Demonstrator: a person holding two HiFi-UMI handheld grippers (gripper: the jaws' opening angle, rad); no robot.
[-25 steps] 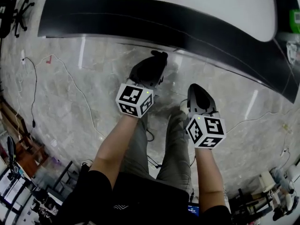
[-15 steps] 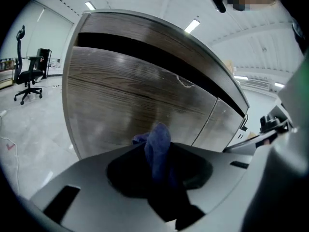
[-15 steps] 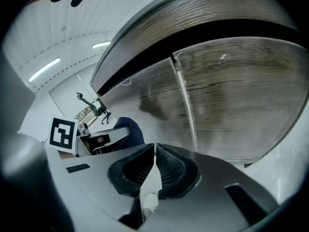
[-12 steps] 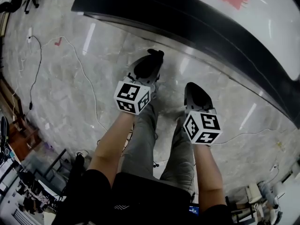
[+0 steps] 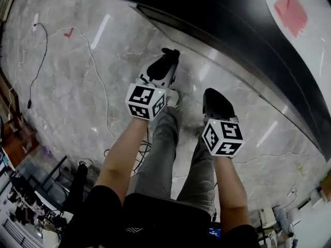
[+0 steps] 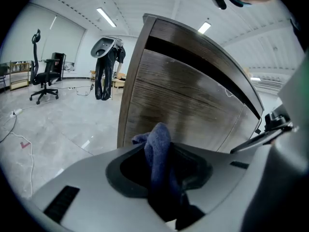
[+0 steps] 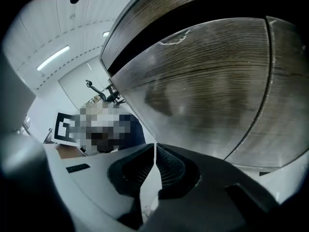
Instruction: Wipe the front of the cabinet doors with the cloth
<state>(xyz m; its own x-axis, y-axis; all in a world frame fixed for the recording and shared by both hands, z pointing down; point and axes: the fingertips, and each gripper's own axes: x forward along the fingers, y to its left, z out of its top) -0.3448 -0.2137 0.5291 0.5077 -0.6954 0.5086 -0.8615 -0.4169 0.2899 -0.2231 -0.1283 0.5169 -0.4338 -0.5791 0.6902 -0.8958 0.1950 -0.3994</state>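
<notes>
A dark blue cloth [image 6: 160, 151] is pinched in my left gripper [image 6: 157, 141], which is shut on it; a fold of it sticks up above the jaws. The wood-grain cabinet door [image 6: 186, 100] stands upright just ahead of it, apart from the cloth. In the head view the left gripper [image 5: 166, 57] is held over the floor, short of the dark cabinet [image 5: 232, 25]. My right gripper [image 5: 216, 101] hangs beside it, a little nearer me. Its jaws [image 7: 154, 161] are shut with nothing between them, facing two cabinet doors [image 7: 207, 86].
A pink sheet [image 5: 289, 12] lies on the white cabinet top. Cables [image 5: 98, 81] trail over the marble floor at left. An office chair [image 6: 44, 74] and a stand with a dark hanging thing [image 6: 106, 66] are far off. My legs [image 5: 165, 154] are below the grippers.
The head view has swung, so the cabinet has slid from the top to the upper right. Both grippers stay side by side, the left still holding the cloth.
</notes>
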